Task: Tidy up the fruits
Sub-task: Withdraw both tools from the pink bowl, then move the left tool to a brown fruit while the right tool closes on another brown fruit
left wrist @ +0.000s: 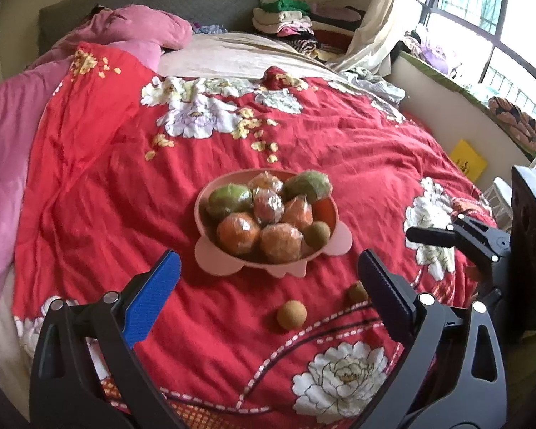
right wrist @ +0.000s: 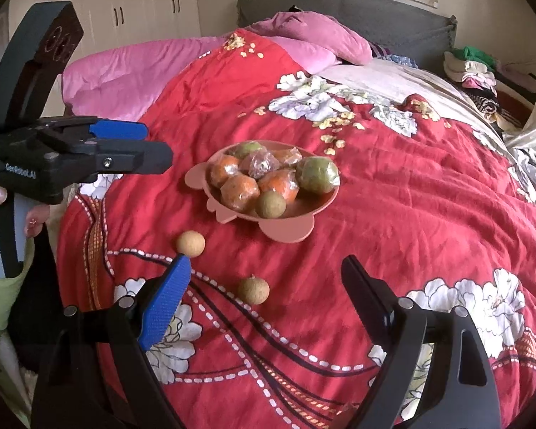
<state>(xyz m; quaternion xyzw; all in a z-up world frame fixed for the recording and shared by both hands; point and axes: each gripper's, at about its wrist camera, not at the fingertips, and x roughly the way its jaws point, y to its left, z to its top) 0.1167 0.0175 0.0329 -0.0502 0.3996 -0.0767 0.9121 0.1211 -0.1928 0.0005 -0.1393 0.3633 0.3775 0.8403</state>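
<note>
Both tongs were empty, jaws spread wide. Left gripper (left wrist: 268,286) hovered over the red floral quilt (left wrist: 100,186), pink bowl (left wrist: 268,261) straight ahead of its tips. The bowl was nearly full: wrapped oranges (left wrist: 237,232), green fruits (left wrist: 230,198), one brown longan (left wrist: 317,235) at the rim nearest the tongs.

Two loose longans lay on the quilt. Near longan (right wrist: 253,290) sat between the right gripper (right wrist: 268,293) fingers, a bit toward the blue pad. Far longan (right wrist: 190,243) sat just beyond that blue pad tip, closer to the left tongs.

Likely step: pick up a loose longan and put it in the bowl. To do it well: centre the fruit between the pads, come down until the pads bracket its middle, close gently since it is small, round and would roll on soft bedding. Release low over the gap at the bowl's near rim so the pile isn't knocked.
</note>
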